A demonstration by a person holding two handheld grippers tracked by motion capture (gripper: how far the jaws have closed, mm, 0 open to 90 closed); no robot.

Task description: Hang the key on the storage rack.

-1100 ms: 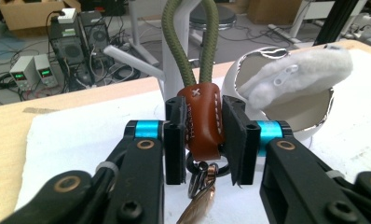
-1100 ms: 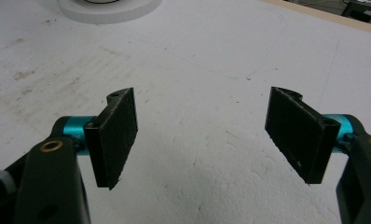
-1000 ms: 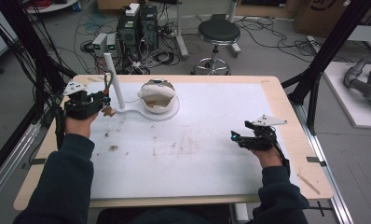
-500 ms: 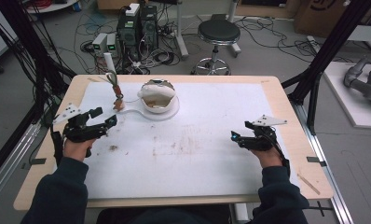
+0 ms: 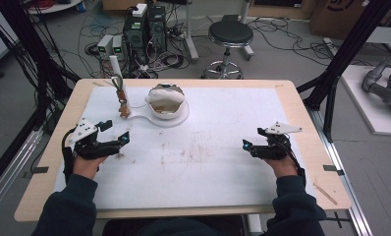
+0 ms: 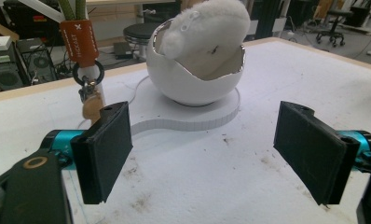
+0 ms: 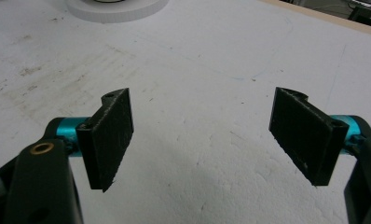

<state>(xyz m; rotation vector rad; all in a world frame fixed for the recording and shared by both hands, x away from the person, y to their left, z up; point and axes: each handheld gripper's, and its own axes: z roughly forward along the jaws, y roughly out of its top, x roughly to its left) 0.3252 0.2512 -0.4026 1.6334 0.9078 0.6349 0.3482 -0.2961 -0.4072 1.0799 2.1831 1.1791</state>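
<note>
A white egg-shaped bowl (image 5: 166,101) with a fluffy white lining (image 6: 211,23) stands on a white base plate (image 5: 181,119) at the back of the table. Left of it rises a white post (image 5: 116,69), and from it hangs a keychain (image 5: 121,101) with an orange tag (image 6: 79,39) and a wooden charm (image 6: 91,105). My left gripper (image 5: 114,135) (image 6: 202,149) rests low on the table, below and to the left of the keychain and apart from it. Its jaws have just been opening and nothing is between them. My right gripper (image 5: 247,146) (image 7: 202,140) lies at the right of the table; its jaws have also just widened and hold nothing.
The stained white mat (image 5: 203,157) covers the wooden table (image 5: 309,147). Black frame posts (image 5: 331,83) stand at the table's right and left sides. A stool (image 5: 228,34) and computer gear (image 5: 144,24) sit on the floor beyond the far edge.
My left gripper has let go at the post, opened, and drawn back down and to the left toward the person. The keychain now hangs free on the post. The right hand has kept still.
</note>
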